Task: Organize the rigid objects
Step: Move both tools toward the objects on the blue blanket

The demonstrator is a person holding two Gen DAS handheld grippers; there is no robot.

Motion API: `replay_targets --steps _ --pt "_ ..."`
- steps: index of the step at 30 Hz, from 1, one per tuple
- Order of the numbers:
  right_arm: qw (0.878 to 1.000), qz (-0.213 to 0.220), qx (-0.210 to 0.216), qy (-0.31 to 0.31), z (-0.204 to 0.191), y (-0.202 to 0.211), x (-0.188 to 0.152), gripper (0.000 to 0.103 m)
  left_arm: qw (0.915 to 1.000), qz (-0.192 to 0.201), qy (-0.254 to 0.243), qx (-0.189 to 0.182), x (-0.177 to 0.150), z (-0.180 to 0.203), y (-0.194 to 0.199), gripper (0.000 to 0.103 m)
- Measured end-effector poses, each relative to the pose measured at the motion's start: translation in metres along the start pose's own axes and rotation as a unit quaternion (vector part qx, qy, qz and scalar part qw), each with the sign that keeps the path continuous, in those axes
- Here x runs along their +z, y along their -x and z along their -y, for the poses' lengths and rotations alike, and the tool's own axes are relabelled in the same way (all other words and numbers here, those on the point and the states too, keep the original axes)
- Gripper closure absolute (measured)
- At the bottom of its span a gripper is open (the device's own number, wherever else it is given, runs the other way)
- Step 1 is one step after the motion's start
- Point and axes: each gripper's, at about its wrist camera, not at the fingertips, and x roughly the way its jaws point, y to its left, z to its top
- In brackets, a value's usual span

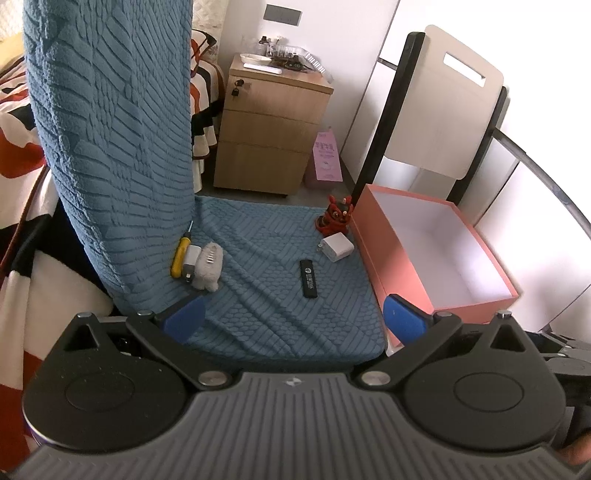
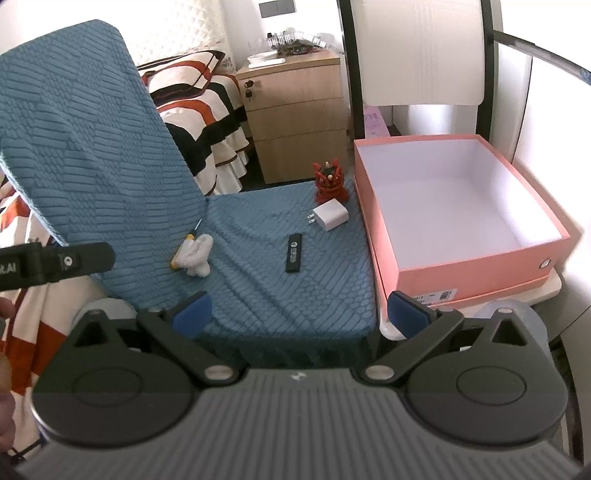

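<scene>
— What stands against the far wall?

— A light wooden three-drawer cabinet (image 1: 271, 127), keys hanging in the top drawer's lock, its top cluttered with small items too small to make out. A grey wall plate (image 1: 283, 14) sits on the white wall above it.

— And to the left?

— A bed under a striped bedspread (image 2: 199, 107) in cream, orange and black, with a frilled hem.

— The floor?

— Grey, seen only in a strip by the cabinet. A pink paper bag (image 1: 325, 157) leans at the wall there.

— Seating?

— A chair in a blue textured cover (image 2: 92, 147), and beside it a white chair back (image 1: 443, 107) on a black frame.

— Light?

— Bright daylight, washing out the white walls on the right.
</scene>
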Motion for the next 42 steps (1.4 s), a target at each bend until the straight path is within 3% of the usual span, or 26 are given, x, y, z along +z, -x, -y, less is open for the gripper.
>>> replay_targets --steps 17,28,42 --pt "0.998 -0.027 0.055 0.007 0.022 -0.008 -0.012 0.0 0.9972 0.021 0.029 0.065 -0.025 0.016 -0.001 0.0" --pt "0.998 -0.019 0.054 0.013 0.028 -0.01 -0.018 0.0 0.9967 0.032 0.032 0.068 -0.031 0.011 0.001 0.0" --pt "0.996 -0.022 0.072 0.041 0.02 -0.035 -0.022 0.0 0.9973 0.018 0.047 0.054 -0.046 -0.002 -0.035 0.0"
